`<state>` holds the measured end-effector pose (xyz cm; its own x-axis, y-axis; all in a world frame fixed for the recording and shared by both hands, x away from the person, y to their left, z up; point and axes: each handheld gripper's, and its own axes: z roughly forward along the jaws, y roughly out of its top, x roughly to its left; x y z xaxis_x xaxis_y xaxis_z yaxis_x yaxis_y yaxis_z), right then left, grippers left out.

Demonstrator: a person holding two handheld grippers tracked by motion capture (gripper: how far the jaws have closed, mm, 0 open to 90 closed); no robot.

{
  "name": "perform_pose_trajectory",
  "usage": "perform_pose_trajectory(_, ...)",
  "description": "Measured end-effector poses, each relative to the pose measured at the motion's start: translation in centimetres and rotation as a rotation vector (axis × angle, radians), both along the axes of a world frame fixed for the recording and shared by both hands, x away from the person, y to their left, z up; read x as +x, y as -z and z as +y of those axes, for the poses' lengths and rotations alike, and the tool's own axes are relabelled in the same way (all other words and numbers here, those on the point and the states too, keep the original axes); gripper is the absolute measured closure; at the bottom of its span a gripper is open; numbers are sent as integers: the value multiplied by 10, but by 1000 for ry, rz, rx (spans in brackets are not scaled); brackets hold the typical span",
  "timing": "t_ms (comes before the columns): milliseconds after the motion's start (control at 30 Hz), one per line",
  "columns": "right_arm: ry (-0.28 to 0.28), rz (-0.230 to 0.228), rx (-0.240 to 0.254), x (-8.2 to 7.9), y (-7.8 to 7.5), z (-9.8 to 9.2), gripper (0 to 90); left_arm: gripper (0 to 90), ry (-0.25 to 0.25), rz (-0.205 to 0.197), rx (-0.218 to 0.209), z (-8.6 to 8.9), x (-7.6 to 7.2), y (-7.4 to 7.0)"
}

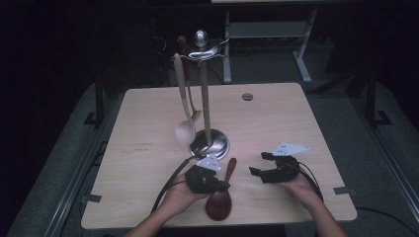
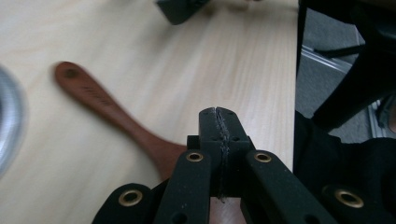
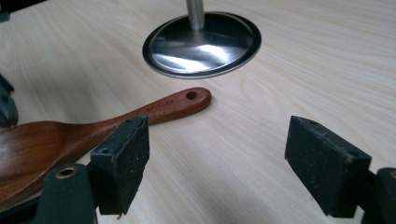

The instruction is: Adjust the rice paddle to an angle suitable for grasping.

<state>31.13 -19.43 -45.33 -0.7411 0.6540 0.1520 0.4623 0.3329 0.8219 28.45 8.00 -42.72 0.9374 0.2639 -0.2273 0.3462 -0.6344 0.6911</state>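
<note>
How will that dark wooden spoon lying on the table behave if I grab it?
The wooden spoon looks rigid, so it probably won't flex. Its glossy finish may slip between the fingers. Its broad bowl likely makes it bowl-heavy, so a grip at the handle end could let it droop.

On the counter (image 1: 148,148) a spoon (image 1: 221,197) lies before the rack's base (image 1: 210,144), between the left claw (image 1: 223,186) and right claw (image 1: 261,163).

High view overhead, far; both gripper views low, close, sharing wooden spoon (image 1: 221,196).

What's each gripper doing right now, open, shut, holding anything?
Left gripper: shut, jaws pressed together, nothing between them; the wooden spoon lies beside it.
Right gripper: open, jaws wide apart, empty, above the table.
</note>
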Motion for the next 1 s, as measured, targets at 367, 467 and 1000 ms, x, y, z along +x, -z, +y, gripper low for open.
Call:
perform_pose_trajectory(367,-25,2,-11,0,4,6,213,900,57,24,101,-27,-13,25)
perform_pose_trajectory(467,-25,3,-9,1,4,5,213,900,51,17,129,-28,-15,26)
perform_pose_trajectory(1000,-21,4,-2,1,4,3,214,900,-88,27,175,43,0,19)
